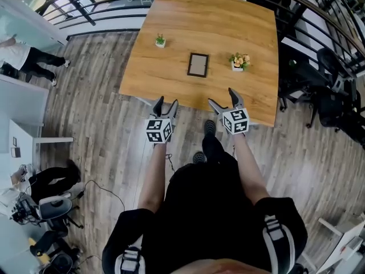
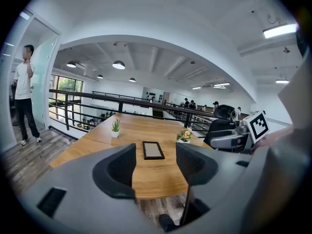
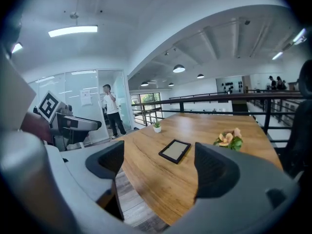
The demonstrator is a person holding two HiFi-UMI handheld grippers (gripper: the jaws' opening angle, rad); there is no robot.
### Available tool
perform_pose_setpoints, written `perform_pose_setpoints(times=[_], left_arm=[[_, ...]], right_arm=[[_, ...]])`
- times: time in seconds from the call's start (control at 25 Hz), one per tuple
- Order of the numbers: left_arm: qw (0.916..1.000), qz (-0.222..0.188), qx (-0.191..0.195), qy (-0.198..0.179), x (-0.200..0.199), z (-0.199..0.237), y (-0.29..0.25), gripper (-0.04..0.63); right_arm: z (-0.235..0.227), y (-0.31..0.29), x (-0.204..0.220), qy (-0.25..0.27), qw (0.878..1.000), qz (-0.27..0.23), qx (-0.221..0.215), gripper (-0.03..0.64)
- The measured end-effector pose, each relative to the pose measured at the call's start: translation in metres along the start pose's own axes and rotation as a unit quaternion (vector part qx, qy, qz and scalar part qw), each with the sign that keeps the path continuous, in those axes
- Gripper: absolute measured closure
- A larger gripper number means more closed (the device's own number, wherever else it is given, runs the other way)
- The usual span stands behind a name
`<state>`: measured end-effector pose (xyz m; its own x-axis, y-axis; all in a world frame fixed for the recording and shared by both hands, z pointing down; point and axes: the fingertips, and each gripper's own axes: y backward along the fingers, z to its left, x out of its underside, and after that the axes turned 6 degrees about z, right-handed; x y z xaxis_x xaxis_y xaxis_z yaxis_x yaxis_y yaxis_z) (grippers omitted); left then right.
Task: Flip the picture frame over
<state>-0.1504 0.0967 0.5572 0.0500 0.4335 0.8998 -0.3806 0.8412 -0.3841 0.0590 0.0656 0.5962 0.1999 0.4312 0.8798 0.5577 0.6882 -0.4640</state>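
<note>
Head view looks steeply down on a wide wooden counter (image 1: 228, 27) standing on a plank floor (image 1: 97, 124), with a dark railing (image 1: 91, 16) past its far side.

Both tongs hang just off the counter's near edge, over the floor and level with each other. The left tongs (image 1: 166, 101) are spread, and the left gripper view shows only air between the 2 jaws. The right tongs (image 1: 221, 97) are spread wider, and the right gripper view shows nothing between those jaws either.

The picture frame (image 1: 198, 64) lies flat near the counter's middle, well apart from both tongs. It is a dark-bordered rectangle with a pale panel facing up. Its long axis runs away from the person, toward the far edge, and its short sides face the near and far edges.

A flower pot (image 1: 239, 61) with orange blooms stands near the frame's right, and a smaller potted plant (image 1: 161, 40) stands farther off to its left.
</note>
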Motion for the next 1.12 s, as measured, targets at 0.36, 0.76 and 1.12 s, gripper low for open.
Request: perform_pose_setpoints(times=[0.36,0.76,1.12], left_arm=[[0.9998,0.015,0.004,0.010,-0.024,0.011,-0.077,0.337],[0.9985,0.045,-0.009,0.029,-0.023,0.028,-0.136,0.339],[0.9967,0.070,-0.023,0.033,-0.022,0.028,-0.174,0.339]], right_arm=[[-0.052,-0.055,-0.028,-0.006,1.000,0.011,-0.009,0.170],[-0.078,-0.108,-0.021,-0.011,0.998,0.054,-0.042,0.172],[-0.102,-0.139,-0.035,-0.017,0.996,0.058,-0.072,0.176]])
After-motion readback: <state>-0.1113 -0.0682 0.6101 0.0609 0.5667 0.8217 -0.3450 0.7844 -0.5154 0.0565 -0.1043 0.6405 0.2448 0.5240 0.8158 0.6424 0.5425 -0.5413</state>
